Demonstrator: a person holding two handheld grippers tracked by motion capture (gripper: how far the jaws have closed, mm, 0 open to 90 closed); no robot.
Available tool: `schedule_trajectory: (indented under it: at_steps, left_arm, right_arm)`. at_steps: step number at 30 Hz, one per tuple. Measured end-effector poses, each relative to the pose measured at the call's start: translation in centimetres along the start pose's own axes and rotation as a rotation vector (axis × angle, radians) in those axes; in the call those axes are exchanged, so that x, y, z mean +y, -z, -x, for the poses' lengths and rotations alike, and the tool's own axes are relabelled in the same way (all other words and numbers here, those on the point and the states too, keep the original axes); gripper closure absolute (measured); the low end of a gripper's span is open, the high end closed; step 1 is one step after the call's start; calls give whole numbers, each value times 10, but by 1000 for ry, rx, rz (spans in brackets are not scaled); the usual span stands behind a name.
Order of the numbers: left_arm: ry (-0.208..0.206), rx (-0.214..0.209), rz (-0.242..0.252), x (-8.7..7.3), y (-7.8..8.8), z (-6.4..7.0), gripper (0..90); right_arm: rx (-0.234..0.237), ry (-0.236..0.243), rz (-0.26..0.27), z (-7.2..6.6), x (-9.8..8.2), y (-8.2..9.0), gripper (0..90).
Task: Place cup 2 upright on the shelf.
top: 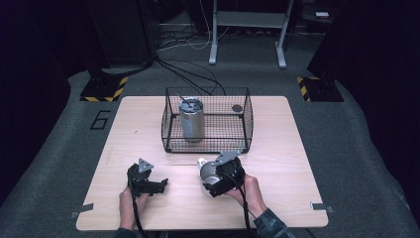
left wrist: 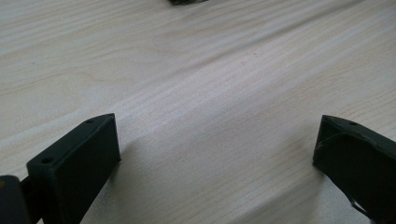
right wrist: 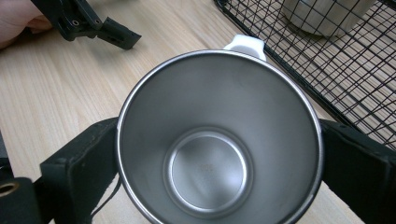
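Our right gripper (right wrist: 219, 154) pinches the steel cup (right wrist: 217, 140) — the wire basket (top: 208, 144) lies just ahead of it; our left gripper (left wrist: 215, 154) rests spread — farther off.

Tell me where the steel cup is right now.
The steel cup sits between the jaws of the right gripper, near the table's front, just in front of the wire basket.
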State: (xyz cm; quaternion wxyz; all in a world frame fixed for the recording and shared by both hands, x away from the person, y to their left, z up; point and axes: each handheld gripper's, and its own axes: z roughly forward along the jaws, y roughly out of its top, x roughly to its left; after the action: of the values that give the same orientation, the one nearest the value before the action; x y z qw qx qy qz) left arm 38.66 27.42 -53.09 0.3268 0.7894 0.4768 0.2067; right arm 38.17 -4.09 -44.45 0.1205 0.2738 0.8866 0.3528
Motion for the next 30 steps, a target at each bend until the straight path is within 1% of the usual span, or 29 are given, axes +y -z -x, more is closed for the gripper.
schedule_trajectory:
  at_steps: [2, 3, 5, 8, 10, 15, 16, 17, 18, 19, 20, 24, 27, 29, 30]
  left_arm:
    - [3, -2, 0, 0, 0, 0, 3]
    - [0, 0, 0, 0, 0, 0, 3]
    - [0, -1, 0, 0, 0, 0, 3]
    - [-8, 3, -1, 0, 0, -1, 3]
    - [0, -1, 0, 0, 0, 0, 3]
    - [-1, 0, 0, 0, 0, 0, 3]
    - [-10, 4, -1, 0, 0, -1, 3]
    - [-6, 3, -1, 0, 0, 0, 3]
    - [-7, 3, -1, 0, 0, 0, 3]
    - [3, -2, 1, 0, 0, 0, 3]
    - [4, -2, 1, 0, 0, 0, 3]
    - [-1, -1, 0, 0, 0, 0, 3]
    - [3, -2, 1, 0, 0, 0, 3]
    - [-1, 0, 0, 0, 0, 0, 3]
    - [-1, 0, 0, 0, 0, 0, 3]
  right_arm:
    - [3, 9, -2, 0, 0, 0, 40]
    - [-1, 10, 15, 0, -1, 0, 45]
    - [-4, 10, 24, 0, -2, -1, 47]
    - [-2, 10, 25, 0, -2, 0, 49]
    - [0, 8, 26, -1, -3, 0, 51]
    - [-9, 26, 28, -2, -1, 1, 52]
    - [-9, 26, 28, -2, -1, 1, 52]
    - [-7, 28, 28, -2, -1, 3, 52]
    - [-7, 13, 36, -1, 0, 4, 53]
    - [-7, 13, 36, -1, 0, 4, 53]
    - [-11, 17, 39, 0, 0, 6, 53]
    - [-3, 9, 30, 3, 0, 10, 53]
    - [-9, 8, 33, 5, 1, 13, 53]
    - [-10, 6, 34, 7, 1, 16, 54]
    - [-11, -1, 42, 7, 1, 17, 53]
